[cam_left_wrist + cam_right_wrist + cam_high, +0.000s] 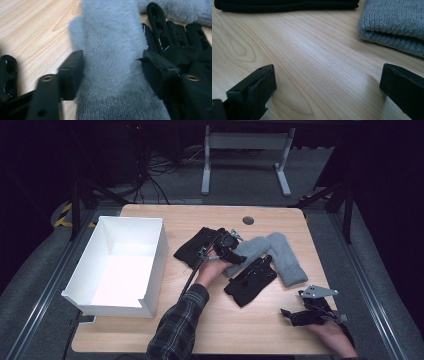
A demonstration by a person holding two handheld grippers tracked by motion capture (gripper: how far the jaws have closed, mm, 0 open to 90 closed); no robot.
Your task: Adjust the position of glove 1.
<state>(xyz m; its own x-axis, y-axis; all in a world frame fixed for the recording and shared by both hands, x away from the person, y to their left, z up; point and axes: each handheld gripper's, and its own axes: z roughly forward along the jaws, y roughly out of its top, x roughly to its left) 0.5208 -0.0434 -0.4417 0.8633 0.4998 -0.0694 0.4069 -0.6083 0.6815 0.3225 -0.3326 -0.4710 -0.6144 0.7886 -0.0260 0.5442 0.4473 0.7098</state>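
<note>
Two grey mittens are lying side by side near the middle of the wooden table (150, 320), and the left grey mitten (248, 251) is sitting between the jaws of the left gripper (235, 251); seen from the left gripper view, both black pads are pressing into its fluffy sides just above the knitted cuff, so the tongs are grasping it. Its partner, the right grey mitten (288, 260), is resting just beside it, touching. One black glove (250, 281) is lying against the held mitten on the near side, and another black glove (196, 247) is lying beyond the left hand. Farther left, a white box (155, 265) is standing open. Near the table's front right corner, the right gripper (292, 316) is hovering released, its jaws wide apart over bare wood.
</note>
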